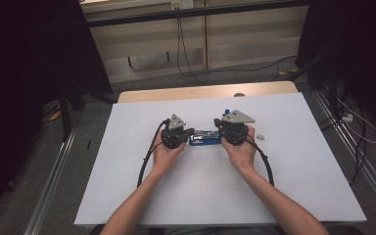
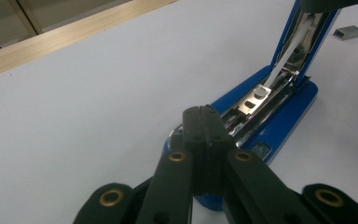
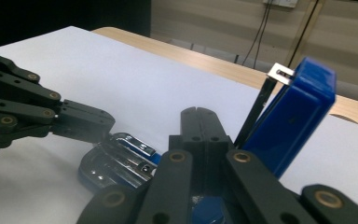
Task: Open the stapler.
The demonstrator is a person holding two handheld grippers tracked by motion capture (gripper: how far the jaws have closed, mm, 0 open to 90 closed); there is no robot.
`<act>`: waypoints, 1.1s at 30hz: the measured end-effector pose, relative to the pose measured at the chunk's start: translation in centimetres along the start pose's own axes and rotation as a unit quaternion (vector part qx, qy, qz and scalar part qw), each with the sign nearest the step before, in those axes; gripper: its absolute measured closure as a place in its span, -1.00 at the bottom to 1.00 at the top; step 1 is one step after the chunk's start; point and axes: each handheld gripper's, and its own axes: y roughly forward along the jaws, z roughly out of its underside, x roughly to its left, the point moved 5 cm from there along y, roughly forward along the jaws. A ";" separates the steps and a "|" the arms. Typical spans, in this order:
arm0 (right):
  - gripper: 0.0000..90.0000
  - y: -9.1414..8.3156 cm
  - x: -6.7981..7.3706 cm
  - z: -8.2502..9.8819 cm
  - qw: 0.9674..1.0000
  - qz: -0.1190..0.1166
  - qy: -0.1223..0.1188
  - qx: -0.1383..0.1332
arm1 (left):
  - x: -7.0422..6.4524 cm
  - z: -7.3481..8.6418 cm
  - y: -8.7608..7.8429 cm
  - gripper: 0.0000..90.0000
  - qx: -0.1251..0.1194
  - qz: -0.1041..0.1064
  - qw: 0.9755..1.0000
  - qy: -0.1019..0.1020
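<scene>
A blue stapler (image 1: 204, 138) lies near the middle of the white surface (image 1: 293, 176), between the two grippers, and it is open: its blue top cover (image 3: 293, 121) stands tilted up at one end, while the shiny metal staple channel (image 2: 256, 100) lies exposed along the blue base. In the left gripper view the raised cover shows a bright metal lining on its underside. The left gripper (image 1: 188, 132) sits at the stapler's front end with its jaws pressed together; whether they pinch the metal tip or only rest on it cannot be told. The right gripper (image 1: 218, 131) is at the hinge end, its jaws also closed tight against each other just beside the raised cover; what, if anything, they clamp is hidden. A hand (image 1: 164, 152) holds the left gripper and another hand (image 1: 242, 152) holds the right. A small strip of staples (image 1: 260, 136) lies on the surface just right of the right hand, apart from the stapler. A wooden edge (image 1: 205, 92) runs along the far side of the surface.
</scene>
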 end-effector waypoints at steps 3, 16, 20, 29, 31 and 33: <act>1.00 0.0 0.0 0.0 1.000 0.000 0.001 0.003 | 0.0 0.0 0.0 1.00 0.000 0.000 1.000 -0.001; 1.00 -0.7 -1.2 0.6 1.000 0.017 -0.005 0.018 | 0.0 0.0 0.0 1.00 0.002 0.001 1.000 -0.001; 1.00 -1.1 -2.4 1.0 0.999 0.031 -0.001 0.017 | 0.0 0.0 0.0 1.00 0.002 0.000 1.000 -0.001; 1.00 -1.9 -3.2 1.4 1.000 0.017 -0.007 0.020 | 0.1 0.0 0.0 1.00 0.001 0.005 1.000 -0.006; 1.00 -2.1 -3.4 1.5 1.000 0.017 -0.008 0.021 | 0.1 0.0 0.0 1.00 0.000 0.007 1.000 -0.008; 1.00 -2.3 -3.9 1.6 1.000 0.018 -0.005 0.022 | 0.1 0.0 0.0 1.00 0.000 0.005 1.000 -0.006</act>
